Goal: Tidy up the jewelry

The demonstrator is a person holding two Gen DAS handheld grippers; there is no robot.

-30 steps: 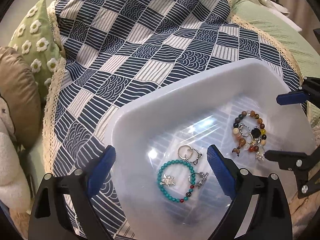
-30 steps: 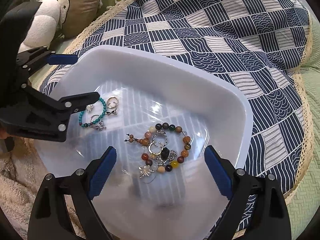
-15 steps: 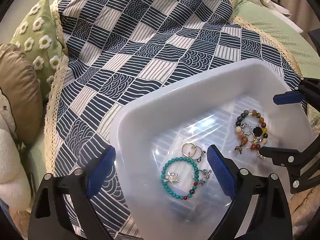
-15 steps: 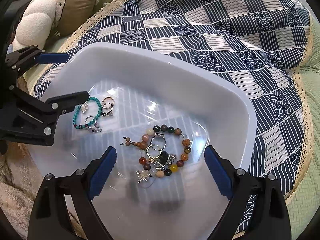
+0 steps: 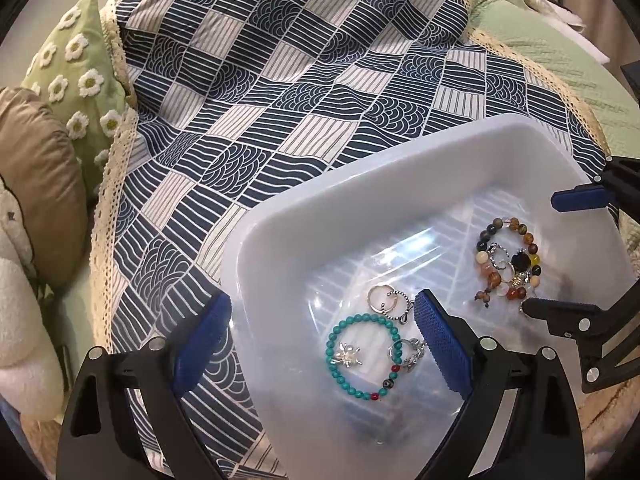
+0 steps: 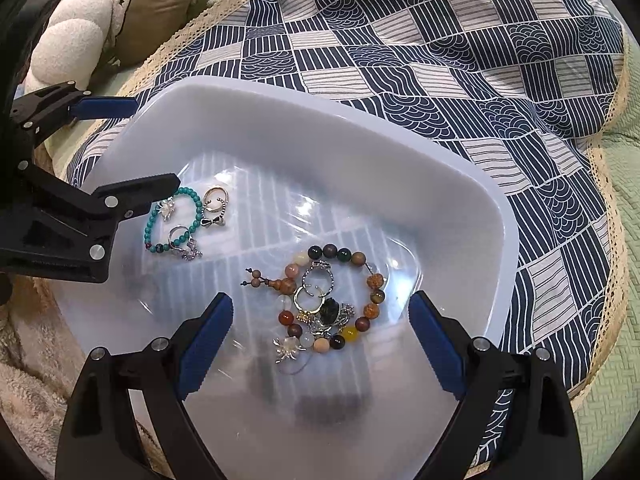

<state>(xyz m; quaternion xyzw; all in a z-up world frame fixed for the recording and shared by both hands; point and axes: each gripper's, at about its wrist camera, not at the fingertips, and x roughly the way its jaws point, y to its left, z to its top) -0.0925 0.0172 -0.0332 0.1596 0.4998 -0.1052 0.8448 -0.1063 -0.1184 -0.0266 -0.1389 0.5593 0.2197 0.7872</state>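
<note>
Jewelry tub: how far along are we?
Nothing looks sorted yet. In the white tub, the turquoise bracelet with rings and the mixed-bead bracelet cluster lie loose. Left gripper and right gripper hover open, holding nothing. All picking remains.

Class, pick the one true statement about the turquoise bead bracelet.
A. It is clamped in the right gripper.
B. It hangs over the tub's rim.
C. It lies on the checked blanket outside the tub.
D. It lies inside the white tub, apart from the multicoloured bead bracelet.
D: the turquoise bead bracelet lies flat on the floor of the white tub, with bare floor between it and the multicoloured bead bracelet.
</note>
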